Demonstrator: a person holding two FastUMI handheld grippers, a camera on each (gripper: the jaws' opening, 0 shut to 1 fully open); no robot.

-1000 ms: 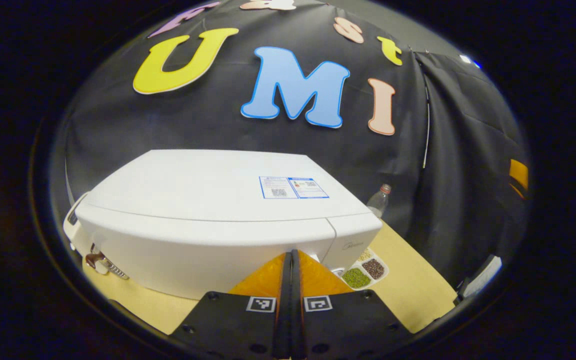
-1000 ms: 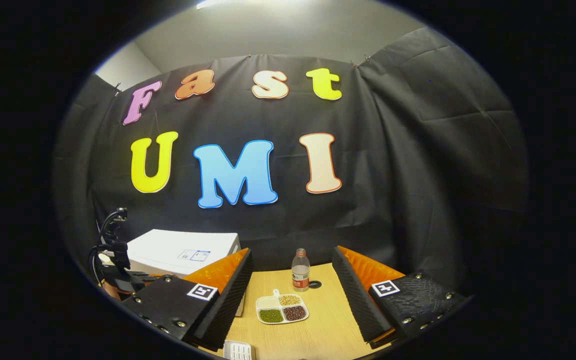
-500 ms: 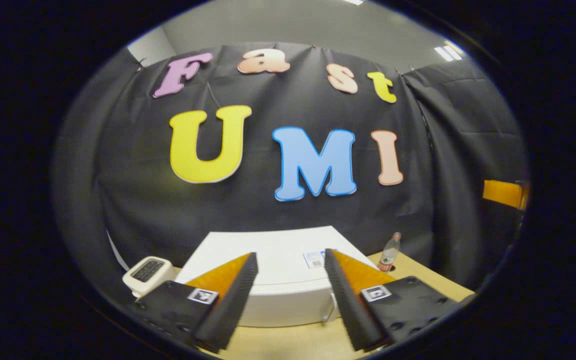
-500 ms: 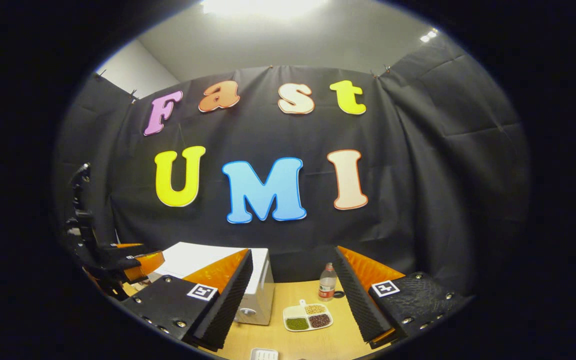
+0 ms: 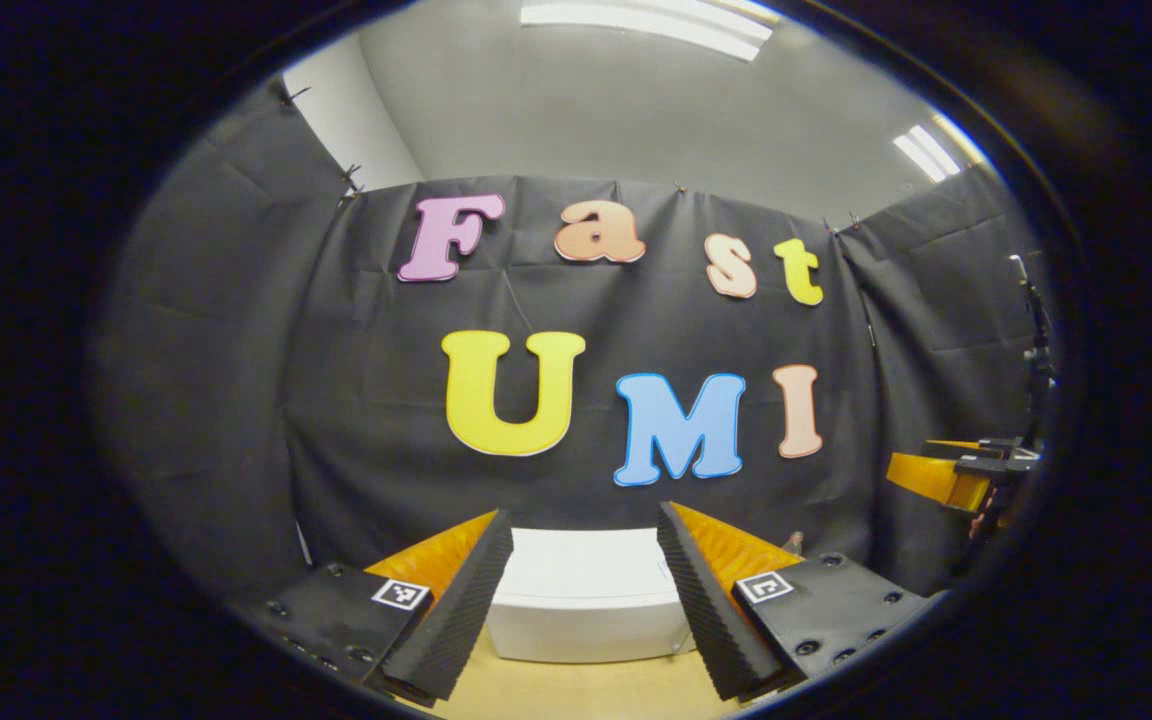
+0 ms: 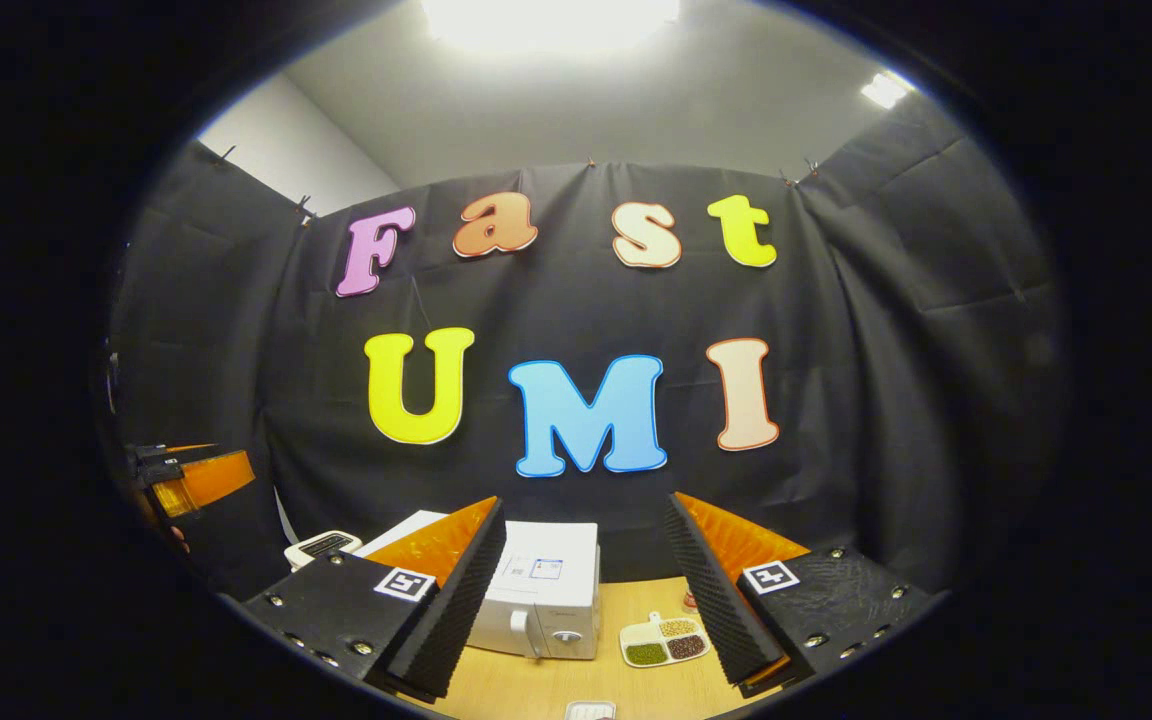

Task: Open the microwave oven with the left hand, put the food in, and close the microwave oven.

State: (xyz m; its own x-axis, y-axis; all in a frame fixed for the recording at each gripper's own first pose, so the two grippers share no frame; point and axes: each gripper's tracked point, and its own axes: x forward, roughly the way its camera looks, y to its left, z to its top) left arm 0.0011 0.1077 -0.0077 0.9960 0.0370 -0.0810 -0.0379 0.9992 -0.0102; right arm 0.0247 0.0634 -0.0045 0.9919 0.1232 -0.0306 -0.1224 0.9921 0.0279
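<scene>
The white microwave stands on the wooden table, seen low between the fingers of my left gripper, which is open, empty and well back from it. In the right gripper view the microwave shows its front with a handle and a knob, and its door looks shut. To its right lies the food, a white divided tray of beans and grains. My right gripper is open and empty, held back from the table. Each gripper appears at the edge of the other's view, the right gripper and the left gripper.
A small white device with a dark display sits left of the microwave. A small white object lies at the table's near edge. A bottle top peeks out beside my right finger. Black cloth walls close the booth.
My left gripper went from shut, close against the microwave's front, to open, and has drawn back and tilted upward. The right gripper has also pulled back and stays open.
</scene>
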